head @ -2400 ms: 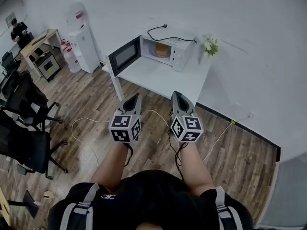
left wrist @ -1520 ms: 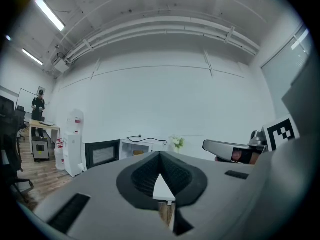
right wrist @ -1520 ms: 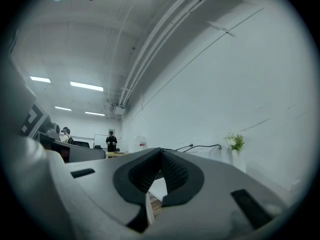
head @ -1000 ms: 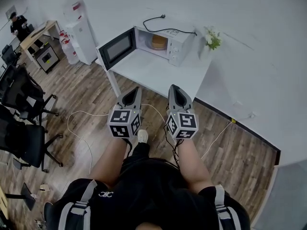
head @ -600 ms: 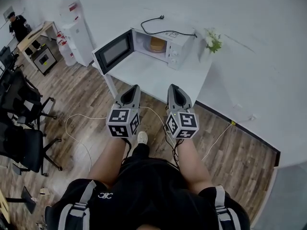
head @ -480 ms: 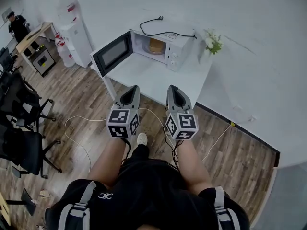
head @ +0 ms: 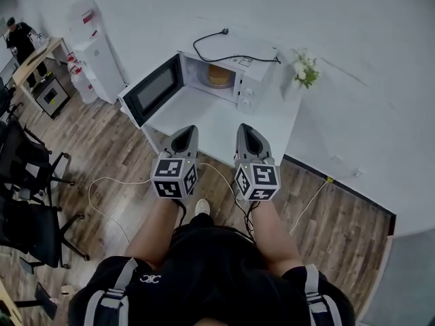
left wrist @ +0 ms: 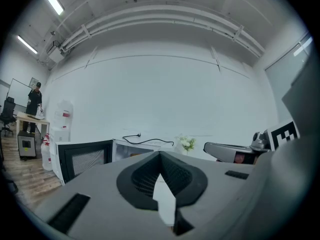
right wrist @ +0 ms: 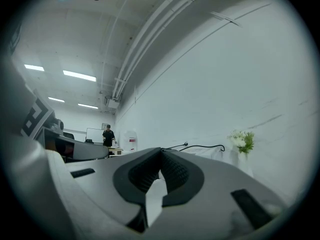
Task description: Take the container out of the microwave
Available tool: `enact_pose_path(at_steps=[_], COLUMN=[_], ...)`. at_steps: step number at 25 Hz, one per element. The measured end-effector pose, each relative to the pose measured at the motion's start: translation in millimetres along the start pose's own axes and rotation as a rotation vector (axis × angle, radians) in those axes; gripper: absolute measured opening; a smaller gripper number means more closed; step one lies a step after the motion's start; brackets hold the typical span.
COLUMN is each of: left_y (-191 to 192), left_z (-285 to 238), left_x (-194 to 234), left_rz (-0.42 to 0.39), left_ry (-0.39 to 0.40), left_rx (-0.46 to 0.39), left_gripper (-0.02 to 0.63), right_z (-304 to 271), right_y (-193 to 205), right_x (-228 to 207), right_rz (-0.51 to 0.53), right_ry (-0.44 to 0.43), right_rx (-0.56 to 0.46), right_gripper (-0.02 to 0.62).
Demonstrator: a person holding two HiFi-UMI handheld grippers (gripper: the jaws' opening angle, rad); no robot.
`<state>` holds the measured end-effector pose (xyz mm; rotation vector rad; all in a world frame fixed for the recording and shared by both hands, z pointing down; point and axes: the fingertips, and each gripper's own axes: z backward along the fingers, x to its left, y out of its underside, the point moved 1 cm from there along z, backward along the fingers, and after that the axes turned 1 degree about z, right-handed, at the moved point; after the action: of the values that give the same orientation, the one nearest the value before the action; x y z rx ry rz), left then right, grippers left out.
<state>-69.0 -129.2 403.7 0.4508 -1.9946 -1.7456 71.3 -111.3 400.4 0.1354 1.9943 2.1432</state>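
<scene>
A white microwave (head: pixel 234 73) stands on a white table (head: pixel 231 121) with its dark door (head: pixel 151 90) swung open to the left. Inside it sits a tan round container (head: pixel 219 75). Both grippers hang in front of the table's near edge, well short of the microwave. My left gripper (head: pixel 187 134) is shut with nothing in it, and so is my right gripper (head: pixel 246 130). In the left gripper view the open door (left wrist: pixel 82 159) and the microwave (left wrist: pixel 135 149) show just over the shut jaws. The right gripper view shows only the microwave's top and its cable (right wrist: pixel 200 147).
A vase of white flowers (head: pixel 303 70) stands on the table right of the microwave. A water dispenser (head: pixel 92 49) is against the wall at left. Office chairs (head: pixel 27 182) stand far left. A cable (head: pixel 109 182) lies on the wooden floor. A person (head: pixel 15 36) stands at a distant desk.
The table and microwave have come nearer and shifted lower in the head view as the person stepped forward. Both grippers kept their pose and stayed shut.
</scene>
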Motion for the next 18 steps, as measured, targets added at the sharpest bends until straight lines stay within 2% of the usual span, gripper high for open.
enact_pose_path(at_steps=[10,14,18], left_y=[-31.6,-40.4,-38.9], left_z=[-108.1,-155.7,-190.0], left_x=[69.5,82.8,98.8], left_rz=[0.013,-0.012,0.003], left_ry=[0.054,0.104,0.139], left_rx=[0.0,0.002,0.024], left_gripper=[0.014,0.012,0.012], right_z=[-124.1,-165.6,-194.2], right_y=[-5.4,-8.1,1.2], right_x=[-14.6,-26.3,-38.4], right_rz=[0.019,0.03,0.023], right_ry=[0.029,0.042,0.075], right_rx=[0.008,0.005,0.019], right_gripper=[0.003,0.003,0.003])
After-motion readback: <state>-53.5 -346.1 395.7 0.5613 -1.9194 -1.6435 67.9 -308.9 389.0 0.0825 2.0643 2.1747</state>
